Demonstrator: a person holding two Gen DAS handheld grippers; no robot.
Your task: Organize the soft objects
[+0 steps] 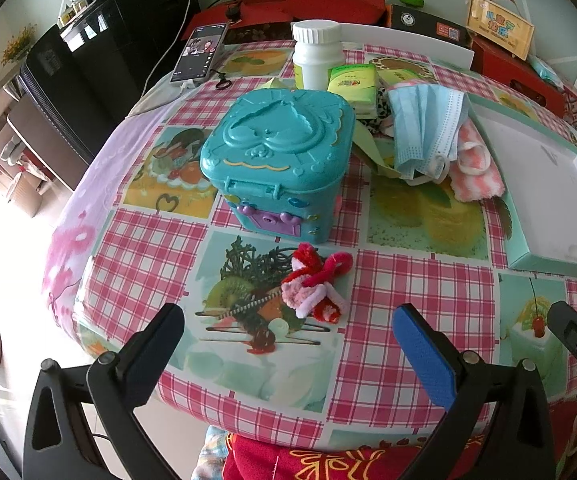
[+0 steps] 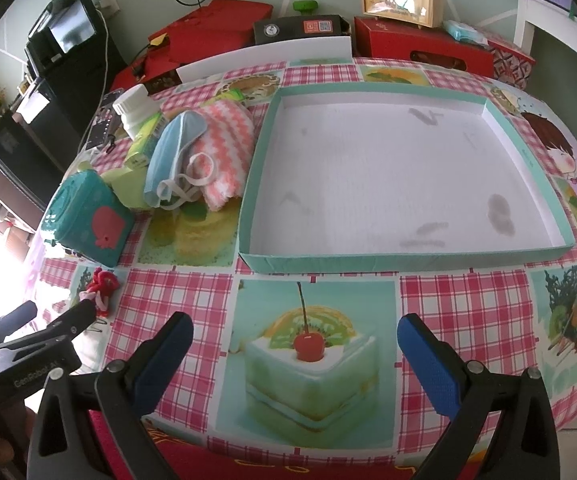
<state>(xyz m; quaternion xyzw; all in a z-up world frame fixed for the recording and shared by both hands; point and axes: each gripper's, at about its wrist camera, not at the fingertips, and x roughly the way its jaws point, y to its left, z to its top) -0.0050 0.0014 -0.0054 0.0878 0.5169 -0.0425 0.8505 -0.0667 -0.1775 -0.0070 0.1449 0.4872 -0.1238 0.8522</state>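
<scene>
My left gripper [image 1: 288,344] wide open, empty. Fuzzy red-pink toy [image 1: 316,284] just ahead, lying slantwise. Right gripper [image 2: 294,344] open too, farther off, facing empty tray [image 2: 264,260].

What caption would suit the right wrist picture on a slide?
Open right gripper hovers before an empty teal tray, with a blue face mask and pink striped cloth piled beside it.

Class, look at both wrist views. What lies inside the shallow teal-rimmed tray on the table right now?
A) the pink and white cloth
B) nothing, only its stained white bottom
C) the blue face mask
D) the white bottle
B: the tray shows only its bare, stained white bottom, while the mask, cloth and bottle all sit on the table outside its left wall.
</scene>
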